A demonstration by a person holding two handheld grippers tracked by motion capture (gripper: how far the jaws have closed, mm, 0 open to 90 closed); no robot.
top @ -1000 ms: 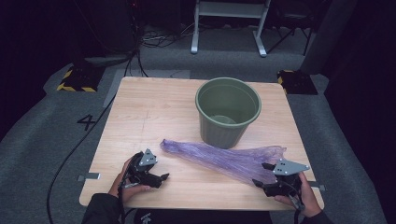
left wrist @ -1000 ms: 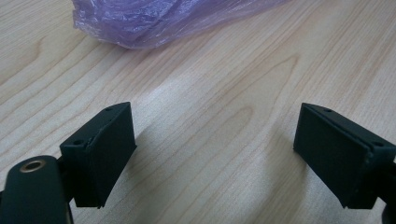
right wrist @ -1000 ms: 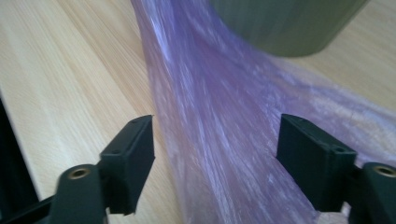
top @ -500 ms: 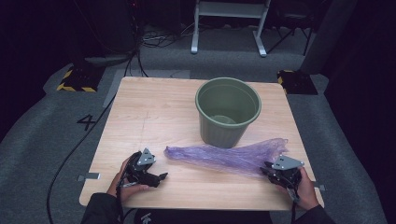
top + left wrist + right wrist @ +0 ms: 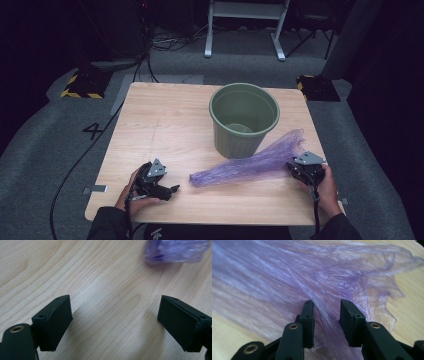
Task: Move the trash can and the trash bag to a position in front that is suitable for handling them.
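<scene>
Compared with the earlier high view, the purple plastic bag (image 5: 250, 167) is lying further toward the right gripper (image 5: 299, 169): its narrow twisted end, which was stretching well to the left of the green bucket (image 5: 244, 120), is now ending in front of the bucket's left half. The right gripper is sitting closer to the bucket and further from the table's near edge than before. Its jaws have just been closing; in the right gripper view (image 5: 326, 315) a gap is showing between them with a fold of bag film running through it, and whether the pads are pressing on that film cannot be told. The left gripper (image 5: 170, 190) is holding the same place, front-left of the bucket, jaws wide apart with nothing but bare wood (image 5: 110, 300) between them.

The bag is thin, translucent, and crinkled. It is lying on the table (image 5: 160, 125), fanning out wide beside the bucket's right side and tapering to a twisted tip in front of the bucket. The wide end is touching or nearly touching the bucket wall. In the left gripper view the tip (image 5: 175, 251) is appearing blurred, ahead of the jaws.

Count: one table, one bucket, one bag, two grippers.
</scene>
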